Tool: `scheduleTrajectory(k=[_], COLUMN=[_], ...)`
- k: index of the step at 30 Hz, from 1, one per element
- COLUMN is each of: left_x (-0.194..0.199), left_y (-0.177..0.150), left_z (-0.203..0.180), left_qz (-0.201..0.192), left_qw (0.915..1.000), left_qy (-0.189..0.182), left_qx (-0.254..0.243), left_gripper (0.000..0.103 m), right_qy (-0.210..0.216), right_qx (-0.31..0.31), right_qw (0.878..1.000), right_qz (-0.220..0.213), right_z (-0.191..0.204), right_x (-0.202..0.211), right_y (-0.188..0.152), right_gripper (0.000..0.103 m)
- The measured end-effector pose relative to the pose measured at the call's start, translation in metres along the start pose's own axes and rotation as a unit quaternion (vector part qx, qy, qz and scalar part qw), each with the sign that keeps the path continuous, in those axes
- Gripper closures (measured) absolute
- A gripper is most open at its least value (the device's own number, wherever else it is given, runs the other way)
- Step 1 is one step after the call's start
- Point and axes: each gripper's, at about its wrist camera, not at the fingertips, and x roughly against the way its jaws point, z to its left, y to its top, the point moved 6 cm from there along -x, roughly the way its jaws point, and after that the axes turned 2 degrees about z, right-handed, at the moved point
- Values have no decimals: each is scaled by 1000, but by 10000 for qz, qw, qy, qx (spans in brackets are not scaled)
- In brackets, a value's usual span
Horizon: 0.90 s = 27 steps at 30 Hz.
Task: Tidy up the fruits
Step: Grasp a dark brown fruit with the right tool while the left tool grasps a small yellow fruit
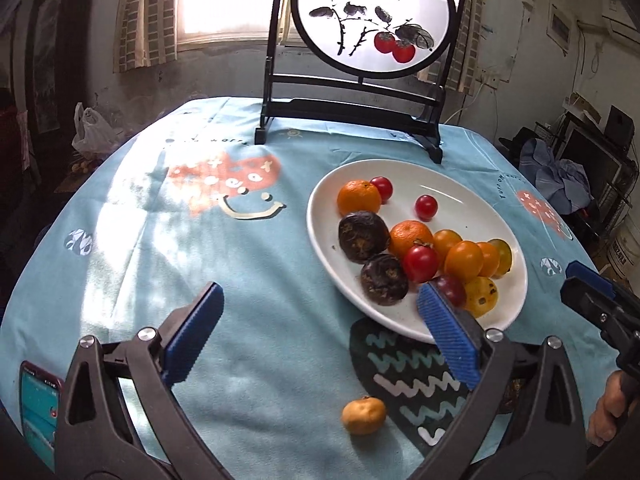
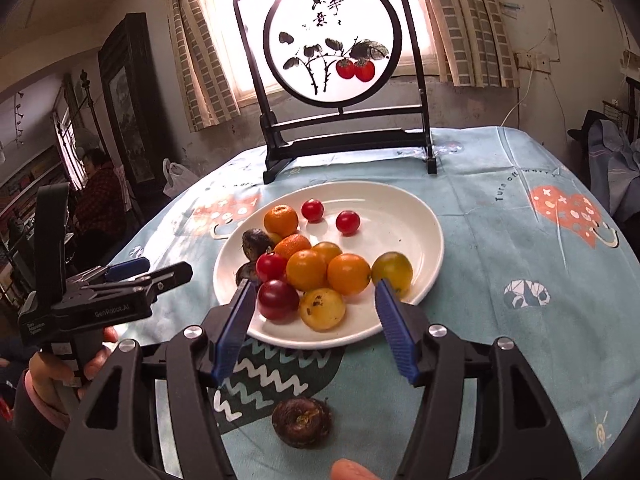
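Fruits, tomatoes, tangerines and dark round ones, lie heaped on the white plate on the blue tablecloth. A small tangerine sits on the cloth between the left gripper's wide-apart jaws; a dark fruit lies on the cloth before the right gripper, jaws apart, empty

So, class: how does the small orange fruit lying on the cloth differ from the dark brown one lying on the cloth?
The small orange fruit is pale orange and smooth; the dark brown fruit is dark and rough, with a sunken centre. The orange fruit sits before the left gripper, the brown one before the right gripper. Both lie off the plate.
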Motion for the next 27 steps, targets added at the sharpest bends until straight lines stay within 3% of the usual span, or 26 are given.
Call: scheduleTrajectory(k=[5,10,25,27], left_x=[14,17,15,15], left_y=[-3,-3,-5,-6], left_z=[16,20,17,17], left_qz=[-128,-135,-72,-63], left_qw=[9997,9994,9991,9991], left_qy=[151,297,414,410], left_qx=[116,103,-53,-33], left_gripper=[2,2,2,2], right_qy=[205,157,-244,-301], right_qx=[-13,475,943,940], right_qw=[9980,9930,9813,9805], right_qz=[604,1068,1661,1701], right_z=[3,22,25,23], right_x=[-5,-16,-39,-40], right_y=[-27,-54,-83,-84], right_gripper=[40,40,41,46])
